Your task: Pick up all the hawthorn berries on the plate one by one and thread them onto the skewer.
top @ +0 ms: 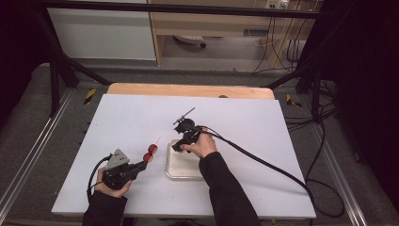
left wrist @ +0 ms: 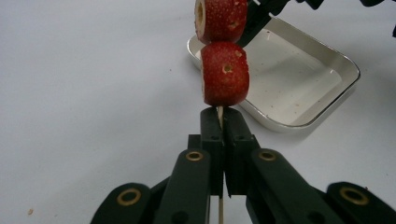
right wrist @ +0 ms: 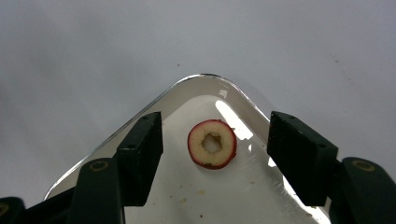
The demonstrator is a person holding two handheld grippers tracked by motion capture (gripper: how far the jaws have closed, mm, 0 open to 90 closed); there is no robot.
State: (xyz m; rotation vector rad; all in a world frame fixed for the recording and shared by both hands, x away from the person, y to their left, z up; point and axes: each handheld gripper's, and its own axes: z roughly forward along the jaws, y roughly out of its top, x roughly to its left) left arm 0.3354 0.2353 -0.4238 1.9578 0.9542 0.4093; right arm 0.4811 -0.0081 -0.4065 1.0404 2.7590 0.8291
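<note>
My left gripper [top: 142, 165] [left wrist: 223, 122] is shut on a thin wooden skewer [left wrist: 219, 113]. Two red cored fruit pieces [top: 150, 153] are threaded on it; the lower piece [left wrist: 225, 74] sits just above my jaw tips and the upper piece [left wrist: 220, 18] above that. My right gripper [top: 176, 148] [right wrist: 215, 151] hangs open over the near left corner of a white metal tray [top: 181, 171] [right wrist: 187, 196]. One more red fruit ring [right wrist: 212, 143] with a pale core lies in that corner between the jaws, clear of both pads.
The tray [left wrist: 303, 79] lies just right of the skewer on a white table sheet [top: 127, 117]. A wooden table edge [top: 188, 89] runs along the back. A black cable [top: 263, 162] trails from the right gripper across the table to the right.
</note>
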